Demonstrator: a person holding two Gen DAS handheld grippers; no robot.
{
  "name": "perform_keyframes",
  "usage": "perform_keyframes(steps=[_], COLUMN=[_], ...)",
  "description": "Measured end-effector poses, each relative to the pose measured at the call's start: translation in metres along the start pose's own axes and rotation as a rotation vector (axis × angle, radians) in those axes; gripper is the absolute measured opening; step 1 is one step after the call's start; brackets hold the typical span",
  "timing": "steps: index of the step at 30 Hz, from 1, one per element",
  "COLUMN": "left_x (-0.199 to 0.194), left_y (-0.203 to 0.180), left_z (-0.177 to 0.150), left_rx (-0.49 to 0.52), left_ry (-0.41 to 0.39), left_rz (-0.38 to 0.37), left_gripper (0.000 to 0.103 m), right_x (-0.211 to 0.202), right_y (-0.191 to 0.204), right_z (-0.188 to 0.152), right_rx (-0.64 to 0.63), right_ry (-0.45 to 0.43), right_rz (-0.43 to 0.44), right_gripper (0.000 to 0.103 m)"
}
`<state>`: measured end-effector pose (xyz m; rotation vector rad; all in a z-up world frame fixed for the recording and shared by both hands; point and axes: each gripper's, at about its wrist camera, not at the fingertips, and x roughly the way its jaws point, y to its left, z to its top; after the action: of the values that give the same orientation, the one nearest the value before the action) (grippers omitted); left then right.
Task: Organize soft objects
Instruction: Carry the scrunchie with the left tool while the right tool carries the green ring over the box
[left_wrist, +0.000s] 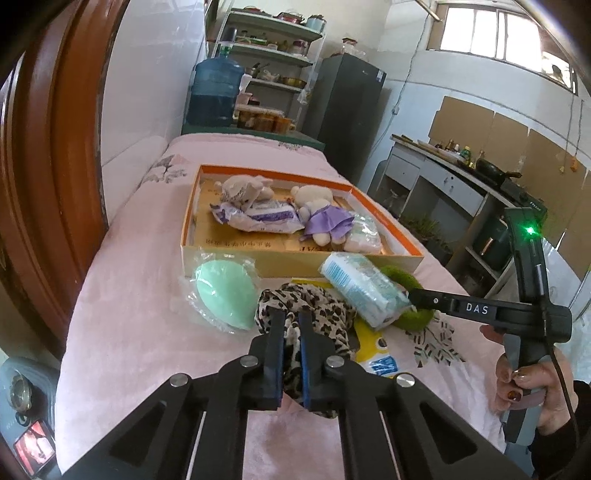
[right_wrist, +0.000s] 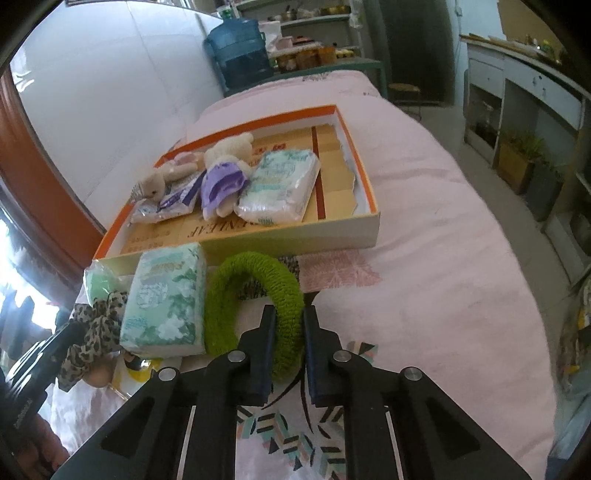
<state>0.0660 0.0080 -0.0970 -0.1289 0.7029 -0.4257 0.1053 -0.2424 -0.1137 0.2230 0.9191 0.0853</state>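
An orange-rimmed cardboard box (left_wrist: 391, 225) (right_wrist: 365, 173) lies on the pink bed and holds two plush toys, a tissue pack and a wipes pack. In front of it lie a green sponge in plastic (left_wrist: 227, 295), a tissue pack (left_wrist: 364, 290) (right_wrist: 166, 299), a leopard-print scarf (left_wrist: 321, 314) (right_wrist: 92, 328) and a green knitted ring (right_wrist: 255, 295) (left_wrist: 417, 315). My left gripper (left_wrist: 291, 317) is shut on the leopard scarf. My right gripper (right_wrist: 289, 314) is shut on the near side of the green ring.
A yellow packet (left_wrist: 376, 350) lies under the scarf and tissue pack. A wooden door frame (left_wrist: 55, 166) stands at the left. Behind the bed are a water jug (left_wrist: 216, 92), shelves and a dark fridge (left_wrist: 351, 110). A kitchen counter (left_wrist: 461, 177) runs along the right.
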Motion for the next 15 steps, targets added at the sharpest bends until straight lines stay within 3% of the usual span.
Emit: perform_keyframes(steps=[15], left_x=[-0.032], left_y=[-0.011], left_z=[0.021], left_rx=[0.025], left_ry=[-0.106], left_rz=[0.0], left_gripper=[0.007], right_x=[-0.041], right_y=[0.006], right_z=[0.013], right_rx=[-0.038], right_ry=[-0.105], right_rz=[-0.025], right_gripper=[0.014])
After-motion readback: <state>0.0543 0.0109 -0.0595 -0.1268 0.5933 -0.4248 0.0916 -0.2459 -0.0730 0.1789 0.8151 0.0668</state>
